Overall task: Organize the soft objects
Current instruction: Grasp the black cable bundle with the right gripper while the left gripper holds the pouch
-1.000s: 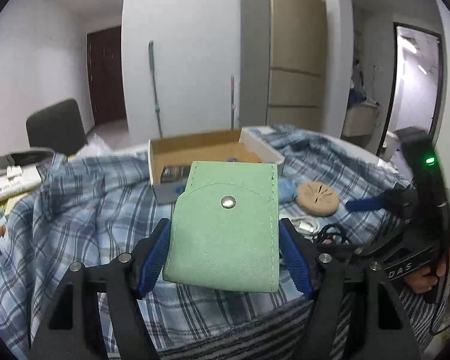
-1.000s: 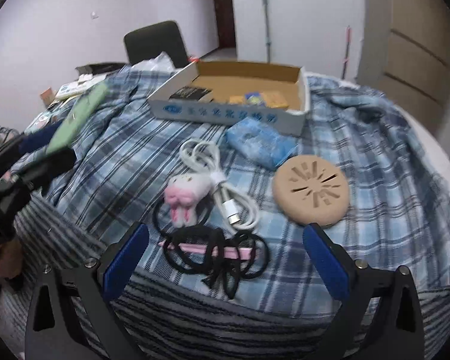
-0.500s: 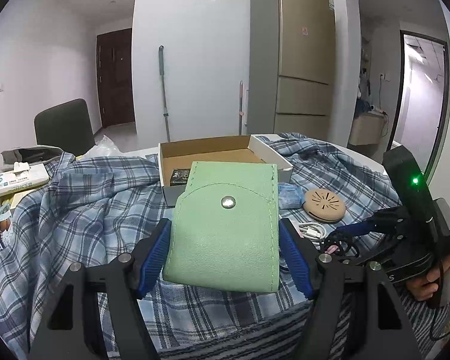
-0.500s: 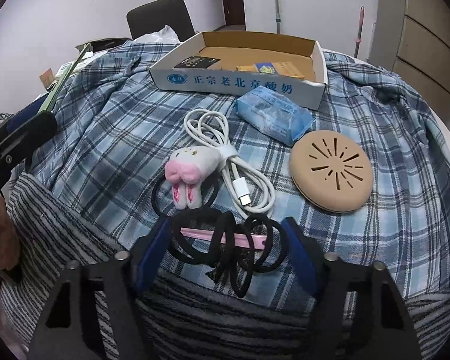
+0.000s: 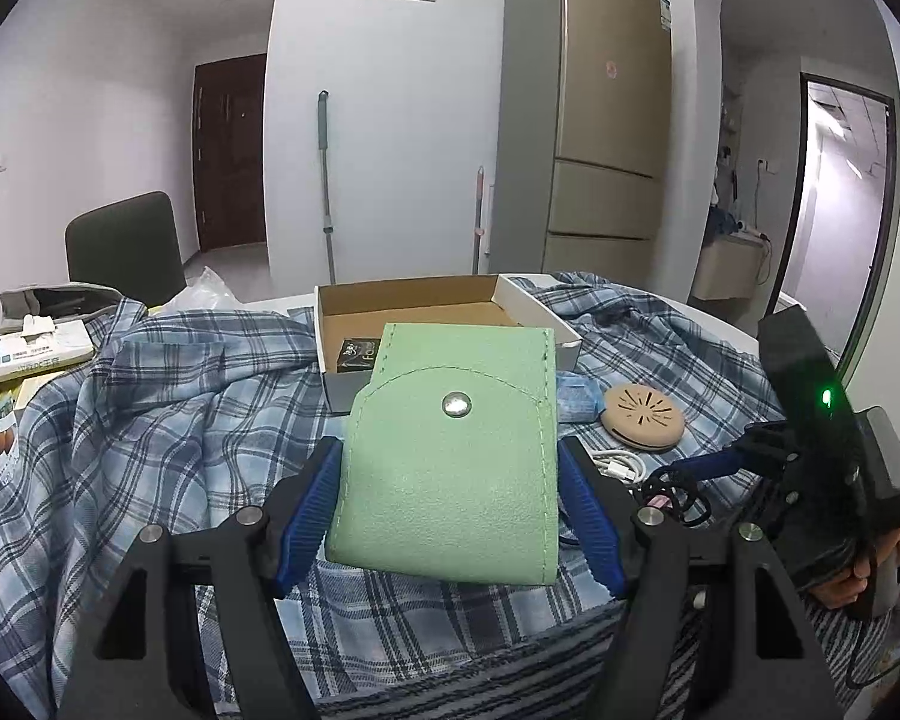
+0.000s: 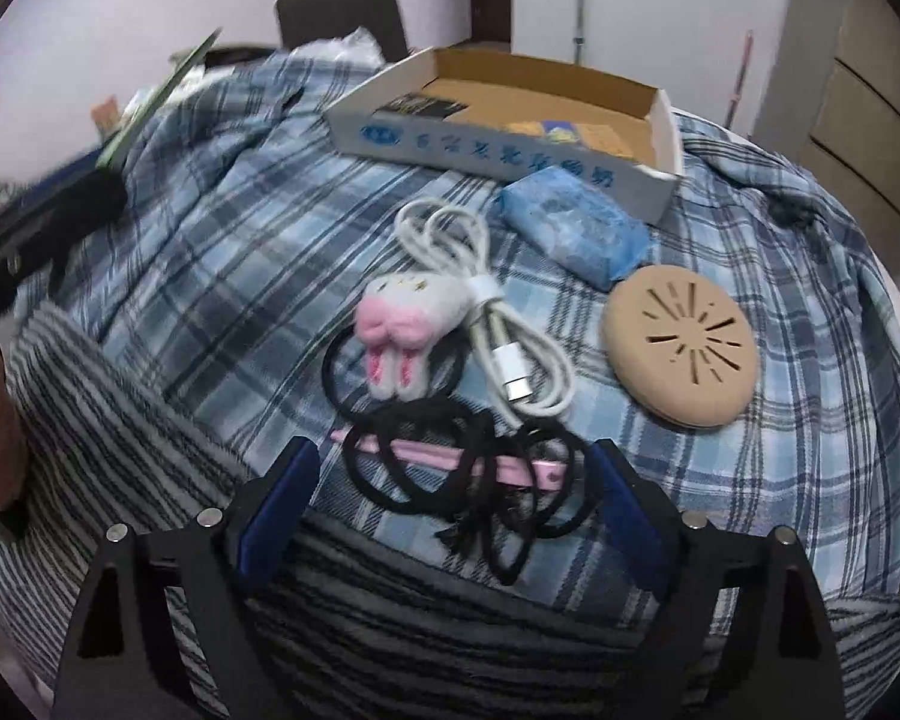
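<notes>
Pouch [image 5: 450, 468] sits clamped edge to edge in the left gripper [image 5: 450, 510], held above the plaid cloth [image 6: 222, 252]. Right gripper [image 6: 450, 504] straddles the black hair ties [image 6: 462, 480], jaws opening, pads apparently clear of them (motion blur hampers the check). Risk: loops snag the pink clip [image 6: 450, 459] or cable [image 6: 510, 348] and drag both along. Box [image 6: 660, 120] lies beyond, with open room inside; the cloth's near edge is close.

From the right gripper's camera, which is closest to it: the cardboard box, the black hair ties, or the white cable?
1. Black hair ties, between the opening right gripper fingers.
2. White cable, middle of the cloth.
3. Cardboard box, at the far end.
</notes>
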`<state>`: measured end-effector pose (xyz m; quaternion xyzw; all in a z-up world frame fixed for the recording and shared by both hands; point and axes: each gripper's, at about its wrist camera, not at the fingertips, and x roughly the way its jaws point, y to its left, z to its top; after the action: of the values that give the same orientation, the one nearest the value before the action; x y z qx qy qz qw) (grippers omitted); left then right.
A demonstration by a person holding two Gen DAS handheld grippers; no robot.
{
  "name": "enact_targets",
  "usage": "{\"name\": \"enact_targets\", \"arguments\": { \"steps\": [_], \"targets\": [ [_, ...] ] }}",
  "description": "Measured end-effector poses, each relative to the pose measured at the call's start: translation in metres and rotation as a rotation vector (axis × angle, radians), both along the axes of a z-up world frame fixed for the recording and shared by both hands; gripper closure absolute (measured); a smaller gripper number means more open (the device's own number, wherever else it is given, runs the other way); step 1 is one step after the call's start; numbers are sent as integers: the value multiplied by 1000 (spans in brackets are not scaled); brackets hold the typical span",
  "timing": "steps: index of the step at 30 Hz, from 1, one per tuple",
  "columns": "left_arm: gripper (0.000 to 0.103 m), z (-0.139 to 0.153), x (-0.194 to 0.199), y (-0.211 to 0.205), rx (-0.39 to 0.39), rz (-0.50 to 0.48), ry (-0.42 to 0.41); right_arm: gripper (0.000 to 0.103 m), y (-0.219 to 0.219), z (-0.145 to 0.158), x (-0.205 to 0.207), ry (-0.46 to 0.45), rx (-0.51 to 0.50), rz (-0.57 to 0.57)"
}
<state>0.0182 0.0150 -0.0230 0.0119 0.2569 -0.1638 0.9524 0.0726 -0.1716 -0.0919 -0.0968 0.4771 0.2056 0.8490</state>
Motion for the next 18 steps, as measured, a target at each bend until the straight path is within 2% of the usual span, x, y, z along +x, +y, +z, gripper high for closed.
{"name": "enact_targets", "arguments": {
  "steps": [4,6,7,9,13,17,18],
  "targets": [
    [30,0,0,0,3,-5,8,14,4,-4,1,4,-41,1],
    [30,0,0,-1,3,-5,12,18,2,-4,2,4,-32,-9],
    [30,0,0,0,1,-4,11,27,0,-3,2,-1,-25,-14],
    [30,0,0,0,-2,-3,9,35,-3,-2,2,-2,-14,-22],
    [30,1,0,0,-3,-3,10,64,-5,0,1,-15,-5,-40],
    [30,0,1,2,-14,-1,18,70,-7,4,-3,-38,29,-39],
    [30,0,1,3,-19,2,19,75,-7,6,-5,-52,38,-35]
  ]
}}
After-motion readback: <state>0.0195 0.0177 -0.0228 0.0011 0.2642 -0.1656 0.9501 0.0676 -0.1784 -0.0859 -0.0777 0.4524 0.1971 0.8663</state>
